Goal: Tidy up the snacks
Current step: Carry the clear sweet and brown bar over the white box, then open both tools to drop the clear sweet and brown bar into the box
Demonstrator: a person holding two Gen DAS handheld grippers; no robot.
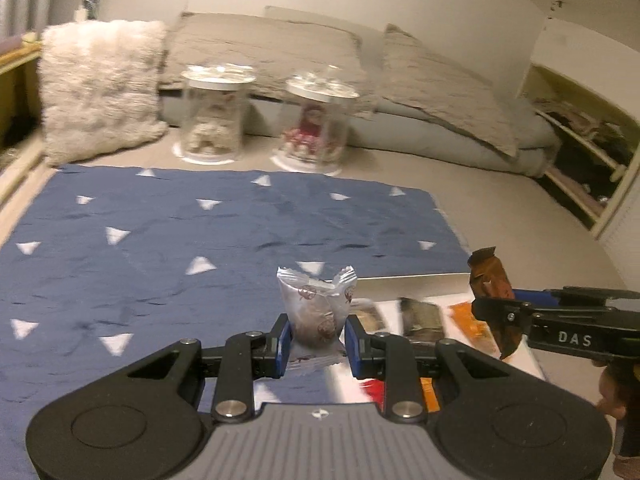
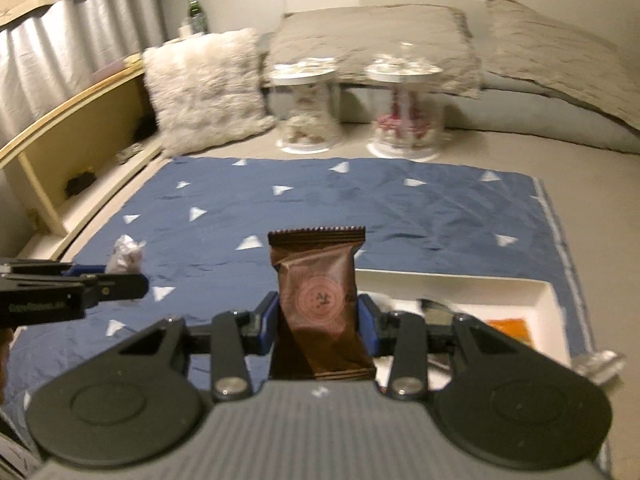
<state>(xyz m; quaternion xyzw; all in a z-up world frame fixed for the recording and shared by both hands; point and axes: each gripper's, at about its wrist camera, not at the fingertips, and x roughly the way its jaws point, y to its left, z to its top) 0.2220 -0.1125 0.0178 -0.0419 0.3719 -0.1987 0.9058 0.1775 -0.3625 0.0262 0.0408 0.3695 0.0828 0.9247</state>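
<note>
Left hand-held gripper clamped on clear-wrapped round brown snack, above blue triangle-print cloth. Right hand-held gripper clamped on upright brown foil snack packet. White tray at 3 o'clock.

Left gripper: black linkage arms, silver round screws, blue finger pads, ribbed grey body. Right gripper looks identical; white "DAS" lettering marks its side.

Clear-wrapped snack upright between blue fingers; brown packet upright, likewise pinched, apparently.
</note>
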